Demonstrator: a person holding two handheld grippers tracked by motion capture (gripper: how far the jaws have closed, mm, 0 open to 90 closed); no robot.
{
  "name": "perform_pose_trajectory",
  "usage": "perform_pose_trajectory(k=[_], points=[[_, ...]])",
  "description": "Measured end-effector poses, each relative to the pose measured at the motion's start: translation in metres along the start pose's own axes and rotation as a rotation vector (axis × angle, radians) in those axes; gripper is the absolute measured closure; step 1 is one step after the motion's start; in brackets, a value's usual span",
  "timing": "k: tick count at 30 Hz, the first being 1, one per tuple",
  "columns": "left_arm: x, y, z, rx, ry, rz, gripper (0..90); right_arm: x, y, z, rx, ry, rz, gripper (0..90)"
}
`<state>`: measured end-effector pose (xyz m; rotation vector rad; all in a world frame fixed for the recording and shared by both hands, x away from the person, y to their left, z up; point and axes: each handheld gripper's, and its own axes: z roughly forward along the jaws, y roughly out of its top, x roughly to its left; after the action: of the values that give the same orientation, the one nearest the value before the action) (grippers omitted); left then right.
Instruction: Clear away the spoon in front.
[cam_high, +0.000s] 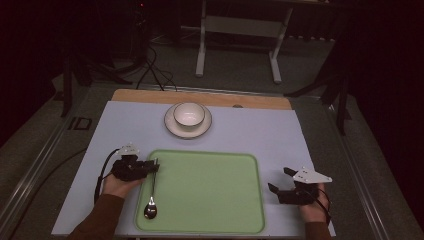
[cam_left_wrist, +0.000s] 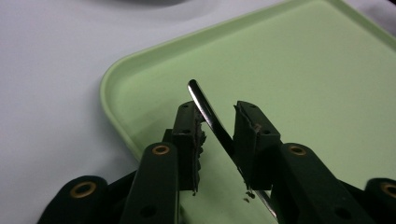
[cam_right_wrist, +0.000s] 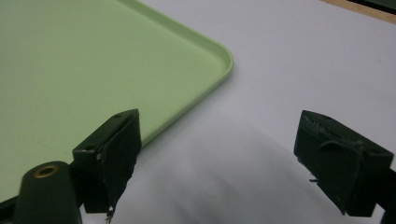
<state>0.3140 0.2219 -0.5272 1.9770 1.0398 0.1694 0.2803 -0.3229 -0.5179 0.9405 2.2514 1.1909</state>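
Note:
A metal spoon (cam_high: 151, 200) lies on the left side of the green tray (cam_high: 210, 192), bowl end toward me. Its handle (cam_left_wrist: 210, 116) runs slantwise between the jaws of my left gripper (cam_high: 156, 166) (cam_left_wrist: 217, 126). Those jaws stand a little apart, with a narrow gap showing on each side of the handle. My right gripper (cam_high: 279, 179) (cam_right_wrist: 219, 154) hovers over the white mat just right of the tray (cam_right_wrist: 93, 70). It is wide open with nothing between its fingers.
A white bowl (cam_high: 189, 114) sits on a white plate (cam_high: 172, 127) at the back middle of the mat. The light mat (cam_high: 280, 135) covers a wooden table. A white frame and cables stand on the floor beyond the table.

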Motion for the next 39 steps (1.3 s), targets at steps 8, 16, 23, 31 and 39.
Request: perform_pose_trajectory(k=[8, 16, 23, 31, 39], points=[[-0.003, 0.000, 0.007, 0.029, 0.046, 0.012, 54.5, 0.001, 0.000, 0.001, 0.003, 0.003, -0.005, 14.6], [-0.005, 0.005, 0.009, 0.007, 0.116, 0.023, 31.6, 0.000, 0.000, 0.002, 0.008, 0.004, -0.006, 14.6], [0.000, 0.007, 0.005, -0.034, 0.126, 0.008, 32.4, 0.000, 0.000, 0.002, 0.008, 0.005, -0.006, 14.6], [0.004, 0.008, -0.003, -0.056, 0.169, -0.007, 32.4, 0.000, 0.000, 0.002, 0.008, 0.002, -0.008, 14.7], [0.005, 0.008, -0.018, -0.127, 0.197, -0.020, 34.3, -0.001, 0.000, 0.001, 0.003, -0.001, -0.008, 14.7]])
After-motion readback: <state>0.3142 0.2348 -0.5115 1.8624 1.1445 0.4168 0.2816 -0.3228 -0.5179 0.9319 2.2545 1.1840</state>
